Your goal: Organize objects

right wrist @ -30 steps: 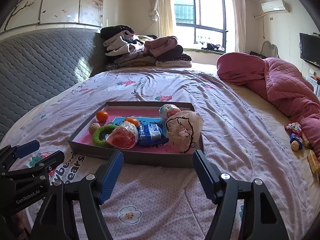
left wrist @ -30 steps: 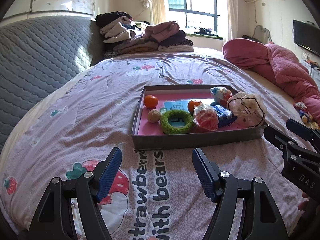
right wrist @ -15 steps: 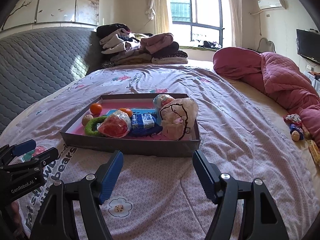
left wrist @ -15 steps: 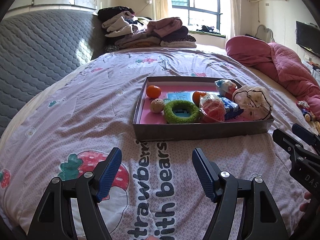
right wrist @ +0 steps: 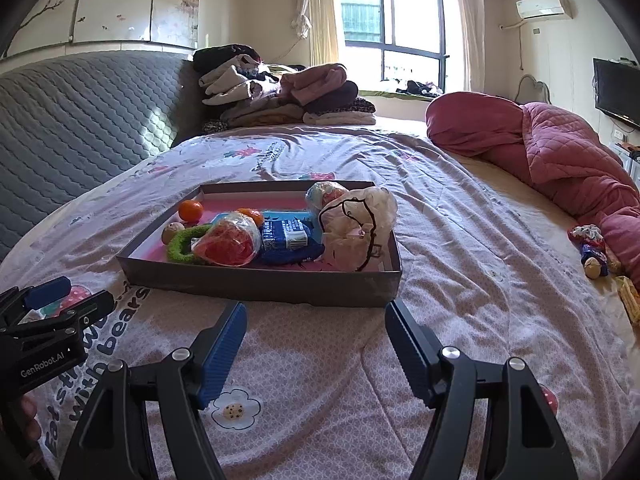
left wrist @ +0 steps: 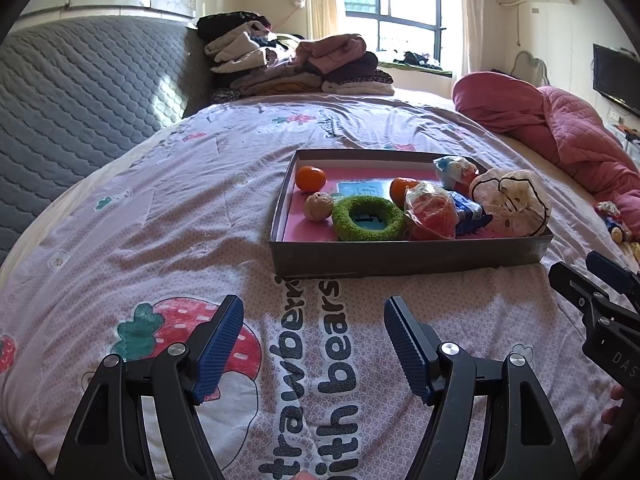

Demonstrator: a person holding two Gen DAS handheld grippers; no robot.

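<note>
Both grippers hang over the bedsheet point(left wrist: 200, 216) on the near side of the box point(left wrist: 400, 258), pointing forward and slanting down toward it, and neither one touches it. The left gripper point(left wrist: 314, 346) has its jaws spread wide with only the sheet print showing between them; it holds nothing. The right gripper point(right wrist: 316, 344) is released in the same way, its blue pads far apart and empty, and its tips stay just short of the box's near wall. In the left view the right gripper shows at the right edge, level with the box's near right corner, with a bit of the person's fingers under it. In the right view the left gripper shows at the left edge, near the box's left corner. The box lies flat in the middle of the bed. Inside it are two oranges point(left wrist: 311, 178), a small ball point(left wrist: 318, 207), a green ring point(left wrist: 368, 218), a red bag point(left wrist: 432, 212), a blue pack point(right wrist: 286, 234) and a white bag point(left wrist: 510, 202). A few small things point(right wrist: 592, 248) lie on the sheet far to the right, beside the pink quilt point(right wrist: 560, 160).
</note>
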